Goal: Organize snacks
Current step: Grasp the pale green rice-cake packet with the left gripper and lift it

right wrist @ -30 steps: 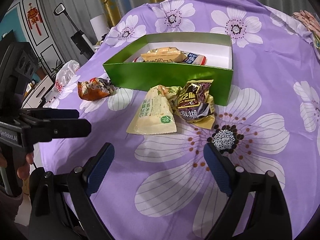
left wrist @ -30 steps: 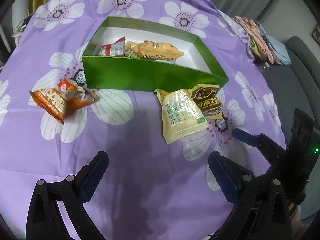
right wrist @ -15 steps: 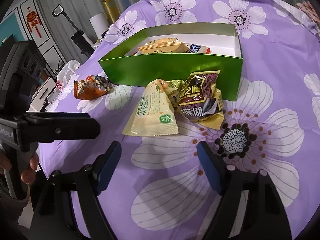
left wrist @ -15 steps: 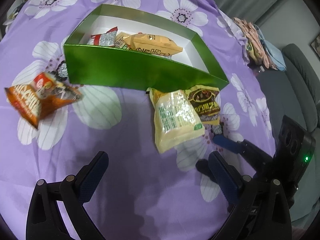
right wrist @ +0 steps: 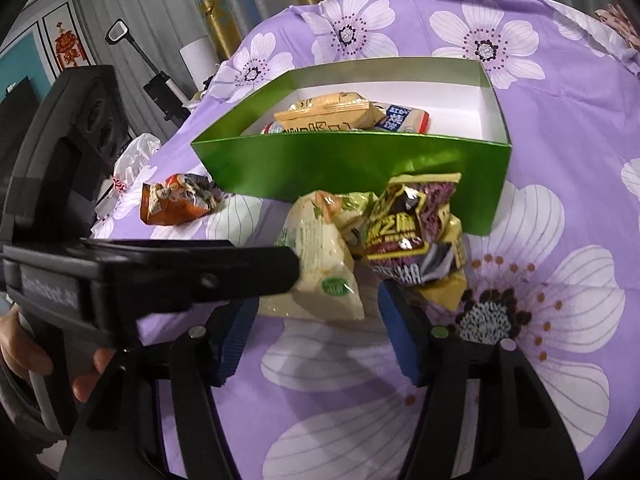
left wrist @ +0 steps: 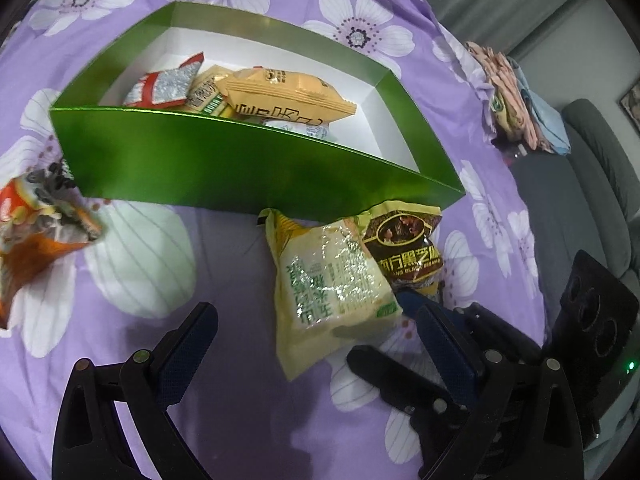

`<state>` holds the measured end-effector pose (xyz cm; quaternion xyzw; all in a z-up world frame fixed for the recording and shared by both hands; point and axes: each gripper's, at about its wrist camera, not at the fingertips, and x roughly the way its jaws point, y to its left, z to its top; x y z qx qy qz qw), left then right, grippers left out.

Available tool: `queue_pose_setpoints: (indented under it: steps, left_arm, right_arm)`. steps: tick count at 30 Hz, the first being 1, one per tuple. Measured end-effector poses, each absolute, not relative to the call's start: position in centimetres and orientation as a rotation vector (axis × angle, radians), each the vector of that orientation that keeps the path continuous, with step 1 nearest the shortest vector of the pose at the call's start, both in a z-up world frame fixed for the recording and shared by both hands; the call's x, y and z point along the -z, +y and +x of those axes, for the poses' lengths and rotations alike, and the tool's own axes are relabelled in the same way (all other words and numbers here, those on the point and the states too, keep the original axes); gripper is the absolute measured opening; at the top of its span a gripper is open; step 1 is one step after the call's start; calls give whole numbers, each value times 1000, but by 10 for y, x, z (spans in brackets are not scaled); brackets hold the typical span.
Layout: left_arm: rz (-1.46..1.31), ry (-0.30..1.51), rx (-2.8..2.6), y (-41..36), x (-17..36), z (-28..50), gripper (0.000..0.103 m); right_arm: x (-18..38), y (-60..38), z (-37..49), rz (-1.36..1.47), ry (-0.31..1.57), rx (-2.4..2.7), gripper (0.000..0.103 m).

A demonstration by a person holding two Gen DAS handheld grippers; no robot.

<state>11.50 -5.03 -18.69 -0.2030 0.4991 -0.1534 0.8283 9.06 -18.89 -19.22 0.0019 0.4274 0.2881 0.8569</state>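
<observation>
A pale yellow-green snack packet (left wrist: 328, 280) lies flat on the purple flowered cloth, just in front of the green box (left wrist: 224, 172). A dark brown sesame packet (left wrist: 404, 248) leans against it on the right. My left gripper (left wrist: 316, 344) is open and wide, with the pale packet just ahead of its fingers. My right gripper (right wrist: 318, 320) is closing, and the near corner of the pale packet (right wrist: 320, 280) is between its blue pads, which are not pressing on it. The brown packet (right wrist: 412, 232) sits by the right pad. An orange packet (right wrist: 176, 200) lies apart on the left.
The green box (right wrist: 352, 168) holds several snacks, among them an orange-yellow packet (left wrist: 288, 96). One finger of the left gripper (right wrist: 200, 276) crosses the right wrist view. Folded cloths (left wrist: 512, 92) and a grey sofa (left wrist: 592, 184) lie beyond the table's right edge.
Both grippers moved in toward the two packets by the box. The right gripper's fingers have narrowed around the pale packet's corner. The left gripper's finger now overlaps the right wrist view.
</observation>
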Motion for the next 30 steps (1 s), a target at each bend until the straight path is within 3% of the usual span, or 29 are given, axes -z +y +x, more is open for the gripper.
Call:
queue_pose_setpoints:
  steps: [4, 8, 9, 11, 15, 21, 30]
  left_arm:
    - [-447, 1071, 335, -52, 193, 122, 87]
    - [-438, 1074, 336, -52, 195, 124, 82]
    - [-428, 1076, 341, -54, 195, 125, 68]
    - [-447, 1089, 369, -55, 197, 125, 55]
    - [-434, 1087, 342, -52, 197, 124, 43]
    - [-399, 1077, 315, -49, 192, 114, 38]
    - [-382, 1043, 282, -40, 172, 85, 38]
  right_arm:
    - [195, -184, 94, -10, 904, -605, 51]
    - [196, -181, 99, -19, 917, -602, 36]
    - [196, -179, 100, -26, 925, -603, 33]
    - [200, -176, 101, -47, 941, -599, 33]
    - [204, -178, 101, -22, 949, -601, 30]
    - [202, -173, 90, -24, 945, -622, 18]
    - [183, -162, 66, -55, 906, -676, 15]
